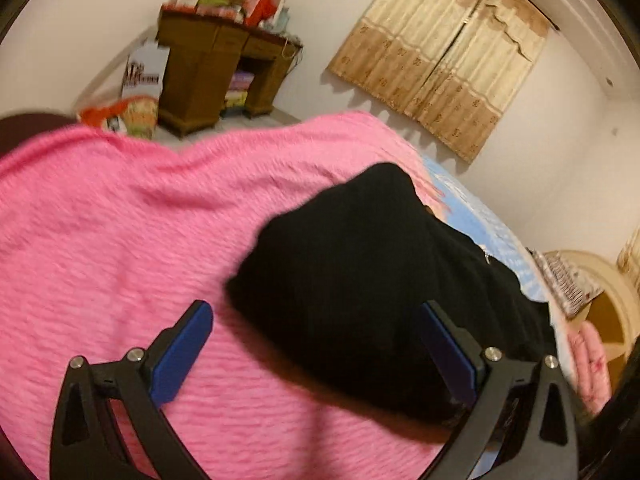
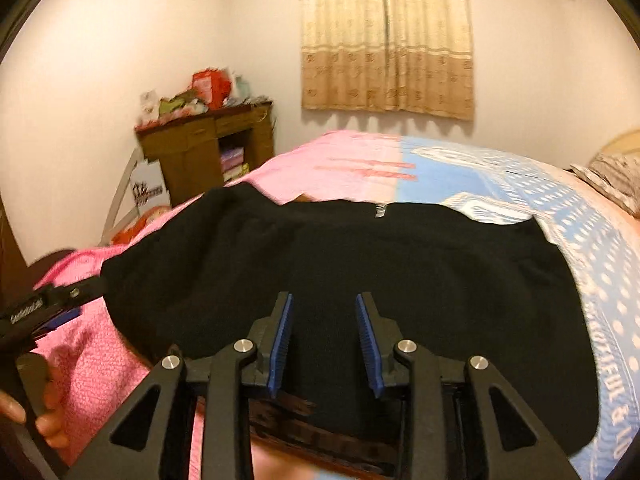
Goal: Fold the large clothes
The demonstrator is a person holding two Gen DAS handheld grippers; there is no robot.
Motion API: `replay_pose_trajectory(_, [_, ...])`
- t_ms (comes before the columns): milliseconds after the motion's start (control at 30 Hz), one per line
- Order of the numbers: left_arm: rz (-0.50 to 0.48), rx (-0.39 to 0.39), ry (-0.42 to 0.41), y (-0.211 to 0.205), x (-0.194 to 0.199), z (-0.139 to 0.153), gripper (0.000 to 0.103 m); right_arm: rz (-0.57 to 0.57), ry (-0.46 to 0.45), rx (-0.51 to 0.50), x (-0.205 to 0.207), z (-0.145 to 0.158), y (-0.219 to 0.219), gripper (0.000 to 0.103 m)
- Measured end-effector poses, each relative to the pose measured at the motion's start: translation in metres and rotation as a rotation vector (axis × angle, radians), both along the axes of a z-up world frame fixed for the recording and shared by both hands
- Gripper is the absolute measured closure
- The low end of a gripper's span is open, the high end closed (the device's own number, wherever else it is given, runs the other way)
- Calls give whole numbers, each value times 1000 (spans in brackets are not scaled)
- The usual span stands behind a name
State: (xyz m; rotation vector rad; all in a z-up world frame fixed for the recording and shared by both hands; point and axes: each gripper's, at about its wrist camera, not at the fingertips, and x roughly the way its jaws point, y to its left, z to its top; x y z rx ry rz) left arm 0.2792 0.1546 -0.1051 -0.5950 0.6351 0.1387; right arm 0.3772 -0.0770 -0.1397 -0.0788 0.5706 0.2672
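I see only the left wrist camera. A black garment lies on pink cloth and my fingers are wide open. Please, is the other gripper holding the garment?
Observer: No. The right gripper is open above the near part of the black garment, with nothing between its fingers.
Operator: Is the garment spread out or bunched?
Observer: Mostly spread out flat; a small white label shows at its far edge.
Operator: Does it lie only on pink?
Observer: No. Its right part lies on the blue dotted bedcover, its left part on the pink blanket.
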Motion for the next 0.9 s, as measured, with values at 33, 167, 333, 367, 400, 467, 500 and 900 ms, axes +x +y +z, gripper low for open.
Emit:
replay_pose_trajectory(33, [3,-45,18,-1,8,-7,0,-1,33,-13,7,-12,4,69])
replay_pose_trajectory(167, [24,-264,38,2,18,-33,0,14,73,-3,17,-40,1,69])
replay_pose_trajectory(333, [92,-223,12,-2,27,-31,0,20,75,30,17,-44,-2,69])
replay_pose_trajectory(367, [99,-212,7,-4,29,-31,0,20,72,28,16,-44,-1,69])
replay_pose_trajectory(400, [103,-201,0,-7,30,-31,0,20,72,30,16,-44,-1,68])
replay_pose_trajectory(467, [95,-162,-7,-11,32,-31,0,22,71,40,15,-45,-3,68])
replay_pose_trajectory(500, [89,-153,-13,-11,31,-31,0,24,72,46,16,-45,-3,68])
replay_pose_trajectory(900, [-1,-76,-113,-9,30,-6,54,3,79,261,12,-19,-29,69])
